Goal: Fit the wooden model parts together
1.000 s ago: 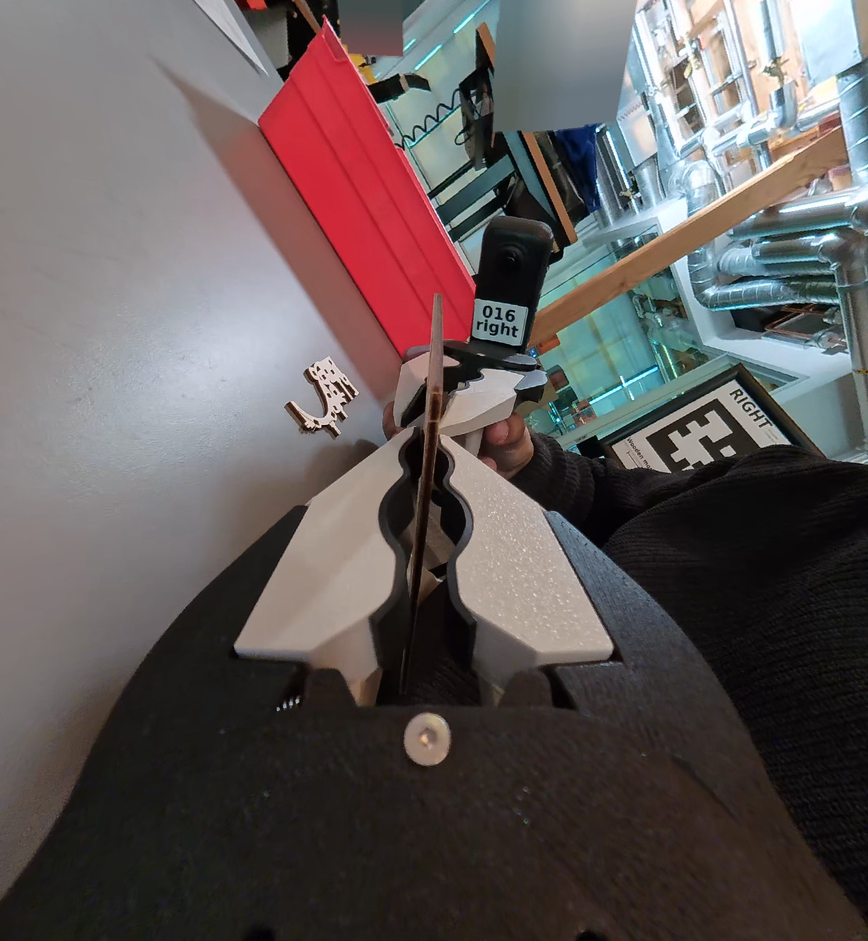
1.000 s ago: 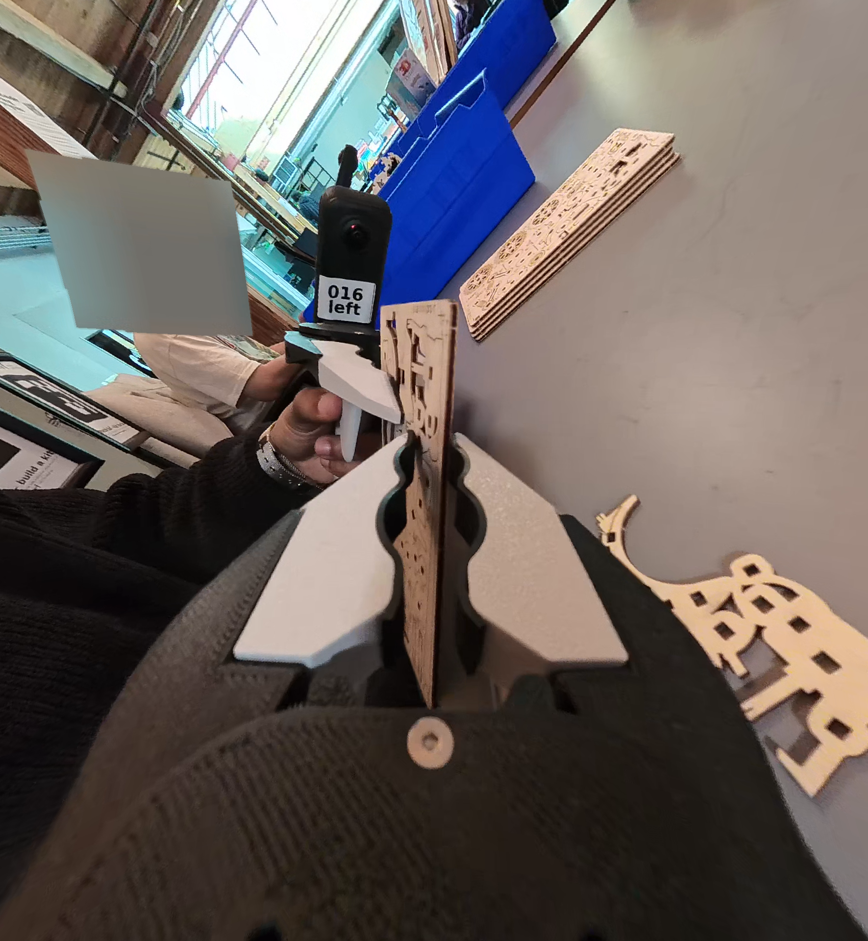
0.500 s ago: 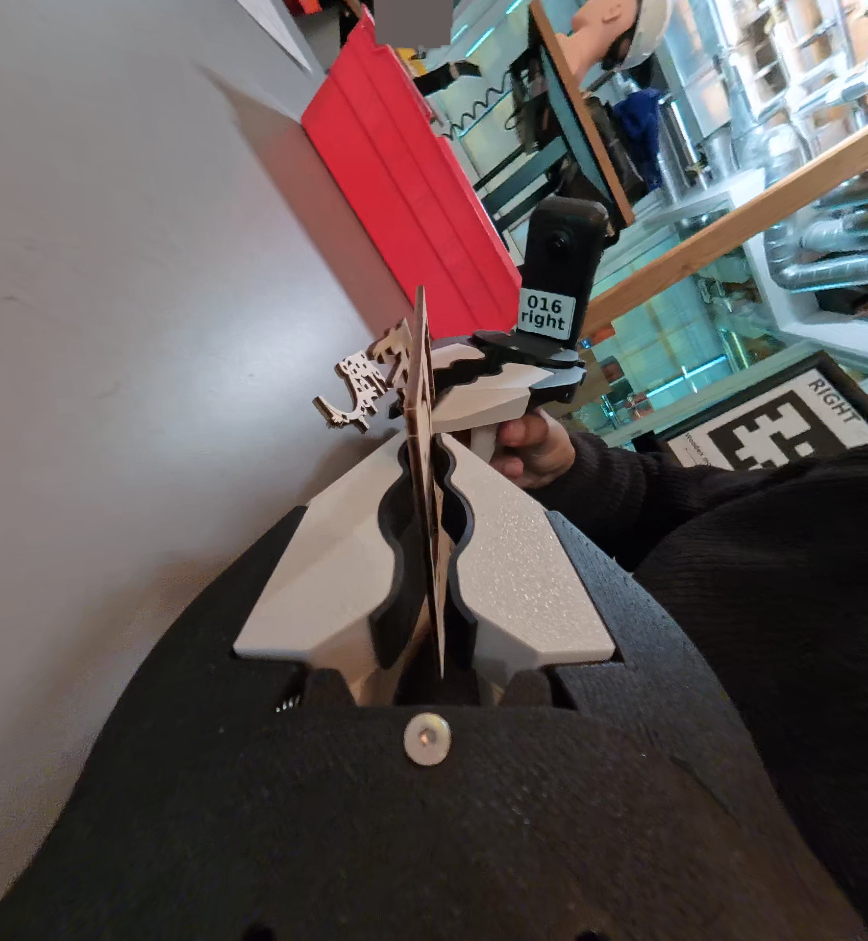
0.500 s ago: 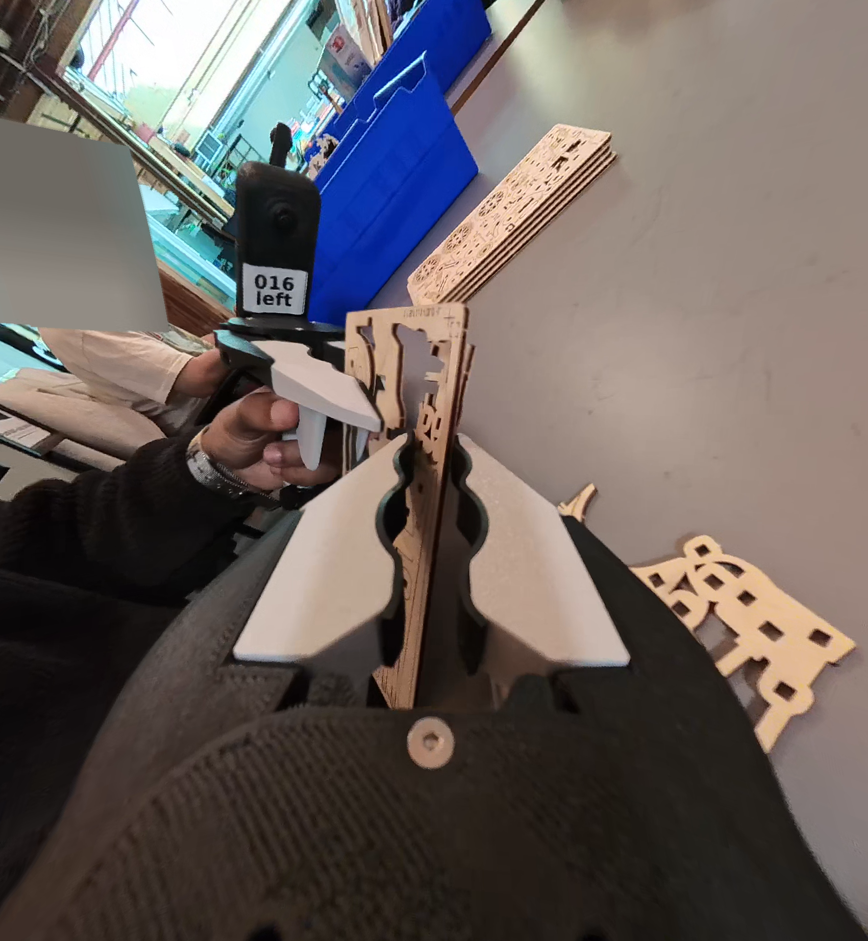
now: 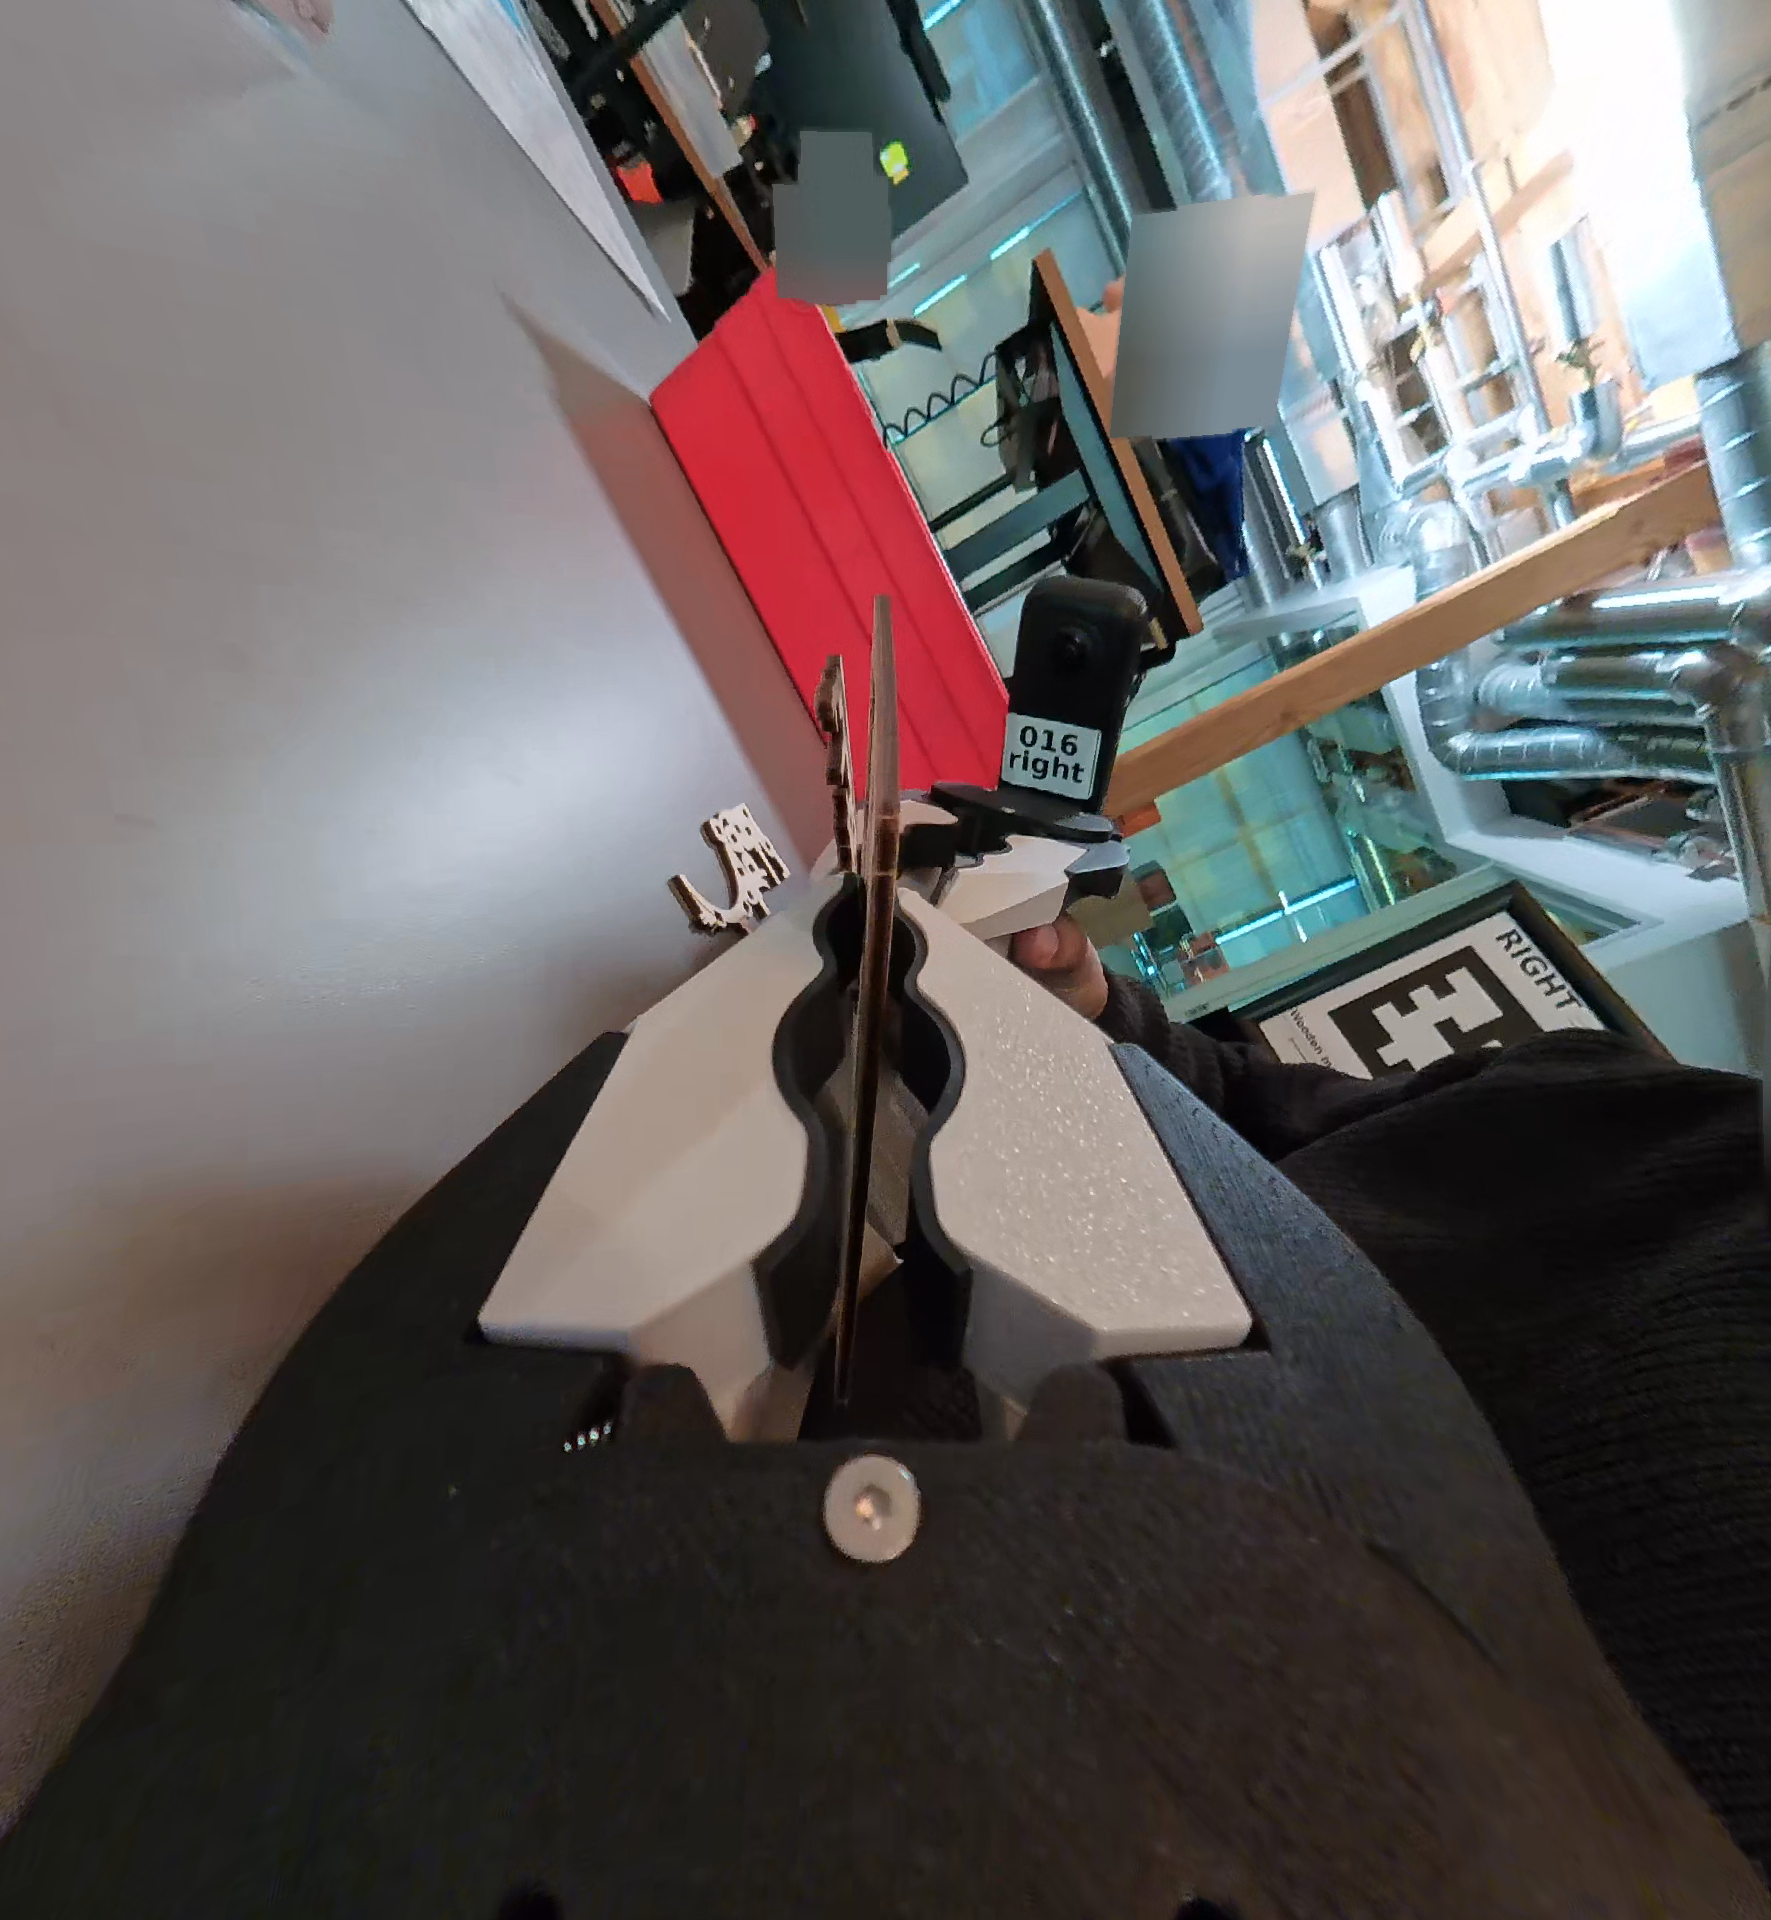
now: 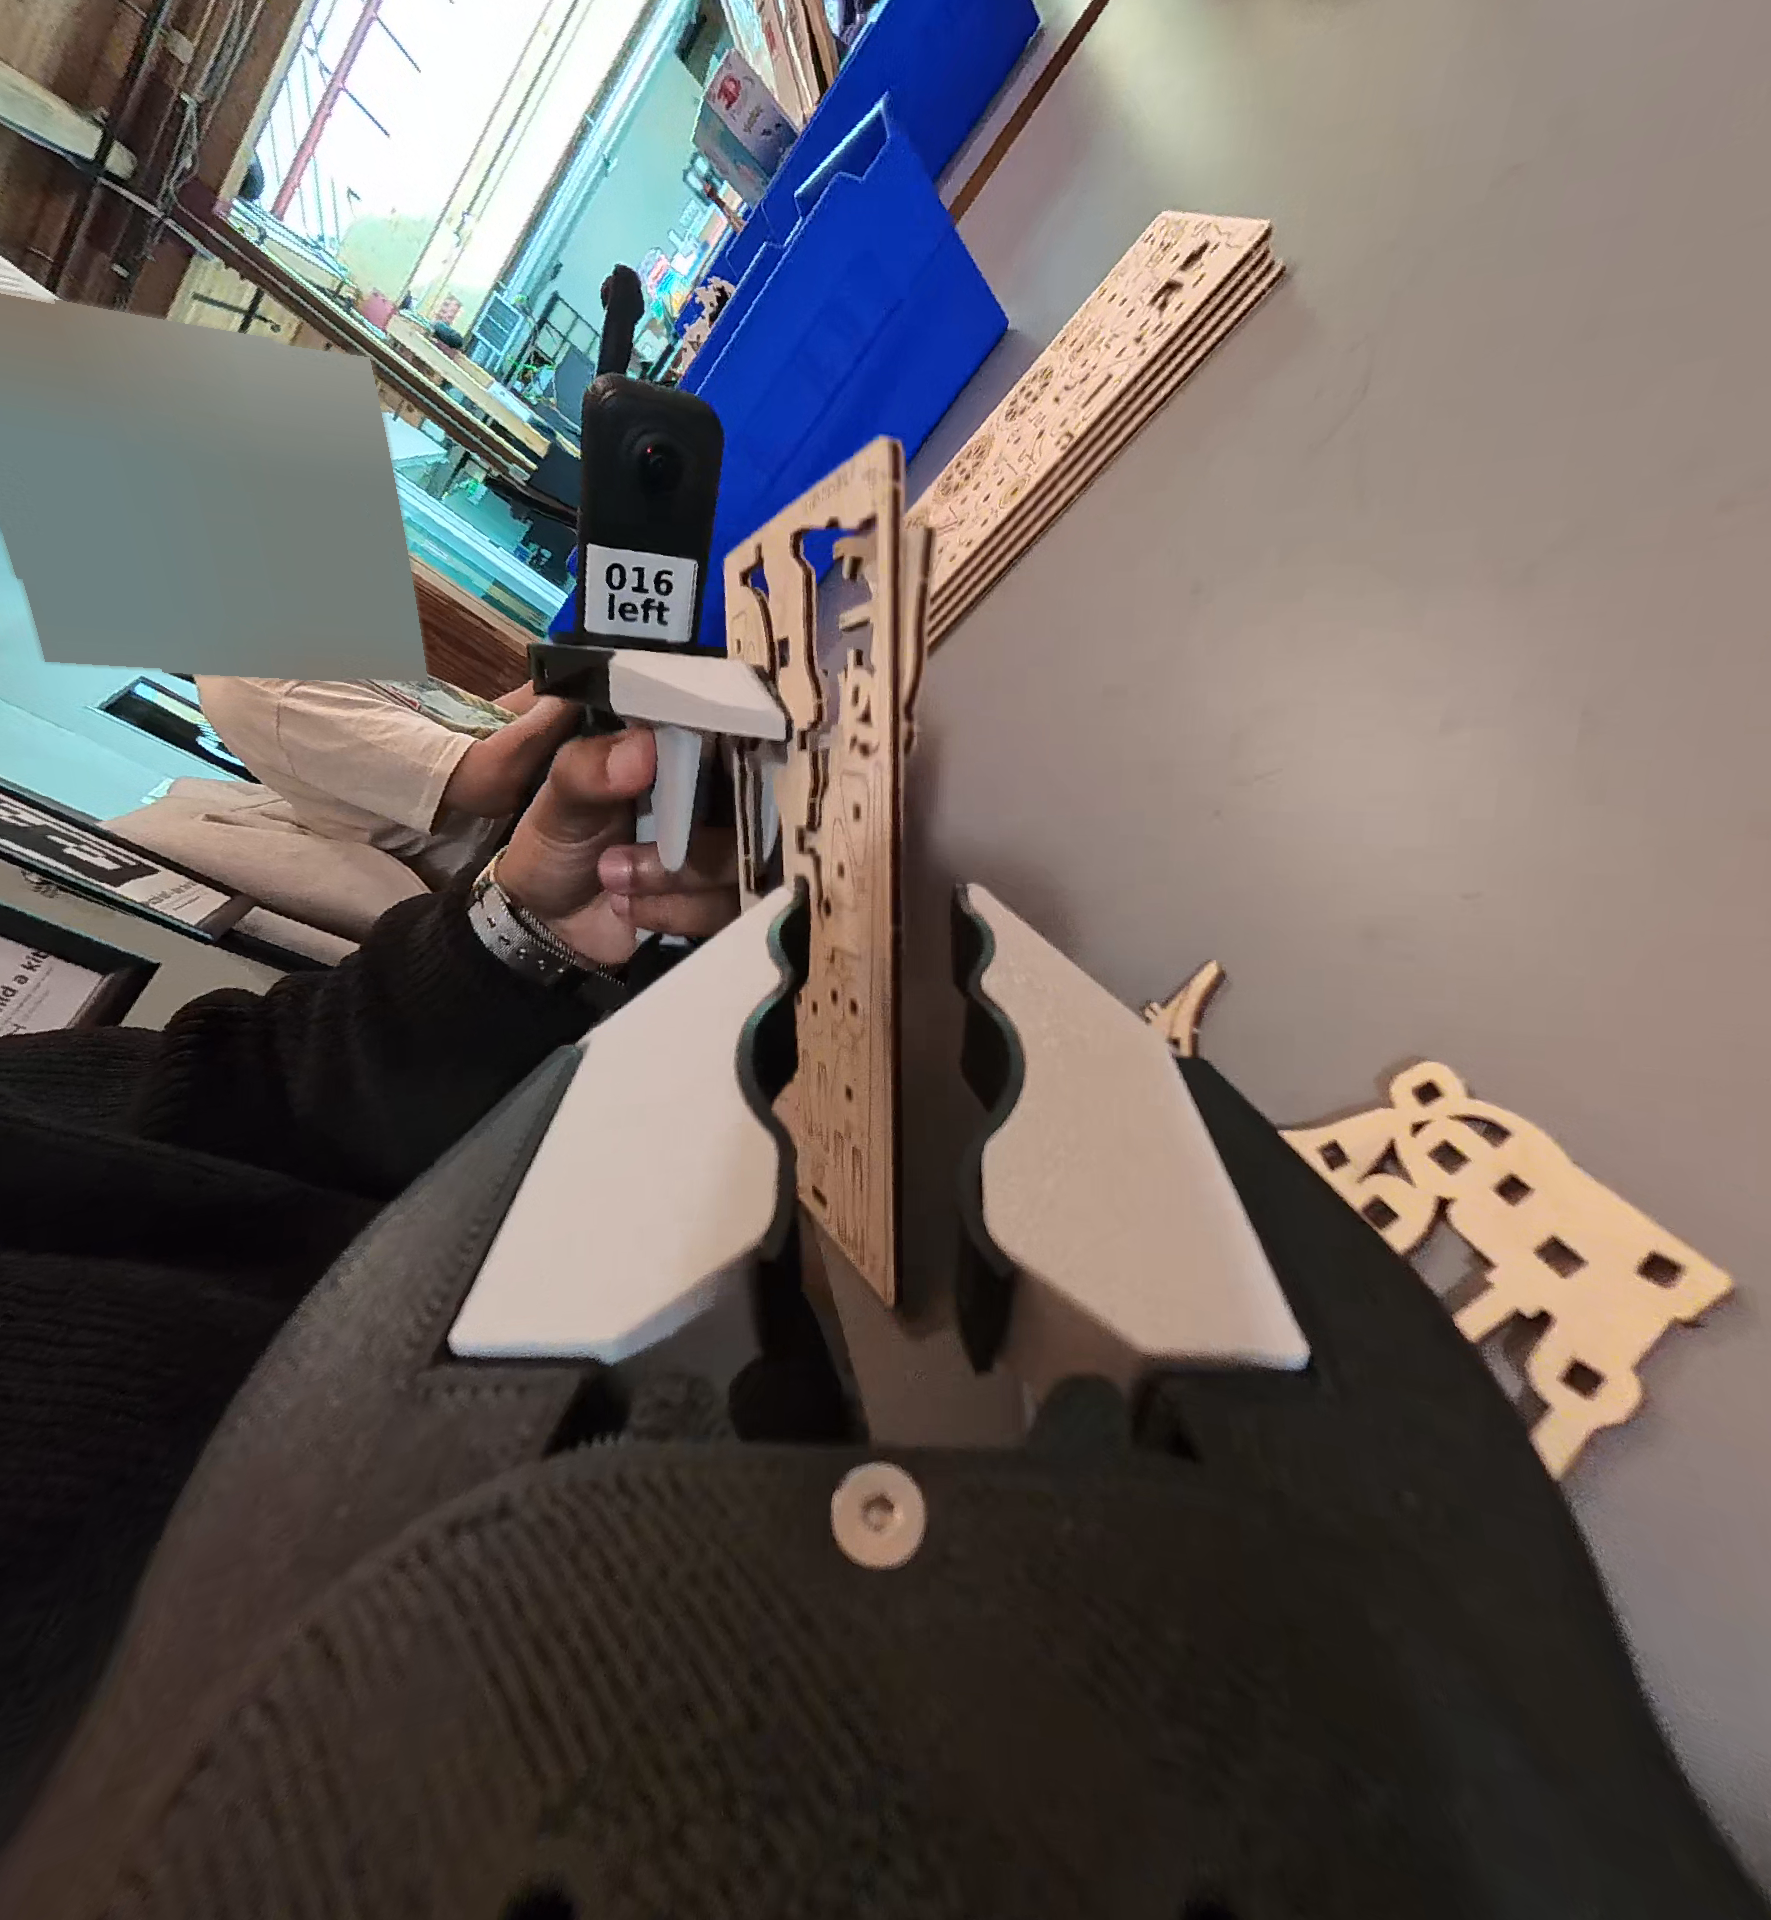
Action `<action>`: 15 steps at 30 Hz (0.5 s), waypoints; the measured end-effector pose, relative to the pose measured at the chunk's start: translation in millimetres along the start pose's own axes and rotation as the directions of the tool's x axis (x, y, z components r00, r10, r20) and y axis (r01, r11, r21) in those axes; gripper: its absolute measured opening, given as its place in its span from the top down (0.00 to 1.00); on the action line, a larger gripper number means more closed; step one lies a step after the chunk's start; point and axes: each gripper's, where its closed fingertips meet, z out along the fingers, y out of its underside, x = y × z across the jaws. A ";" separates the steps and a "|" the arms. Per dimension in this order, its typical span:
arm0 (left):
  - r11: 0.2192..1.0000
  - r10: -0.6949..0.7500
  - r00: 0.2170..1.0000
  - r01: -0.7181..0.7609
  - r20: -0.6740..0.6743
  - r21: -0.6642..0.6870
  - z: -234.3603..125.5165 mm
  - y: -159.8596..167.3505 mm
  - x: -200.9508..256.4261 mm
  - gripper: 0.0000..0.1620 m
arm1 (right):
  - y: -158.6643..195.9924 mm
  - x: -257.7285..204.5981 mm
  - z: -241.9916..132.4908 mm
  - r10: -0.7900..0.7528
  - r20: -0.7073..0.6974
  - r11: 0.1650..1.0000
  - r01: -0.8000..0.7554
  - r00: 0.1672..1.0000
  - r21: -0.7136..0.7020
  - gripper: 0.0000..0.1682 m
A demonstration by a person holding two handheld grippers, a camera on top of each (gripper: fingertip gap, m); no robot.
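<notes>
Left gripper (image 5: 865, 914): fingers closed tight on the thin edge of the wooden sheet (image 5: 865, 1039), held upright and edge-on to its camera.

Right gripper (image 6: 876, 925): jaws parted, a clear gap on the right side of the sheet (image 6: 850, 883); the left finger (image 6: 652, 1164) may be touching the sheet's face, hard to tell. Judged: the sheet's weight is carried by the left gripper alone.

Beyond the sheet, a loose cut-out piece (image 6: 1504, 1247) lies flat on the grey table (image 6: 1483, 623), near the sheet's right side. Farther behind the sheet: a stack of uncut sheets (image 6: 1099, 416), then a blue bin (image 6: 839, 281).

Step in hand, as judged: regrip before fitting. To do well:
- keep the left clamp firm, sheet vertical;
- close the right on solid wood, not on the fretwork cut-outs, which look fragile;
- avoid twisting the two grips against each other.
</notes>
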 end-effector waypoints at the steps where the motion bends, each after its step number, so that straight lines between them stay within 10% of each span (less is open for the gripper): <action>1: 1.000 -0.003 1.000 0.003 -0.004 0.009 -1.8 -2.2 -0.4 1.00 | 0.8 -0.4 0.2 0.005 0.008 1.000 -0.005 1.000 -0.007 0.85; 15: 0.998 -0.030 0.996 0.034 -0.081 0.049 -2.9 -8.3 6.6 1.00 | 12.5 -12.2 8.0 -0.035 0.057 0.997 0.038 0.998 -0.064 0.97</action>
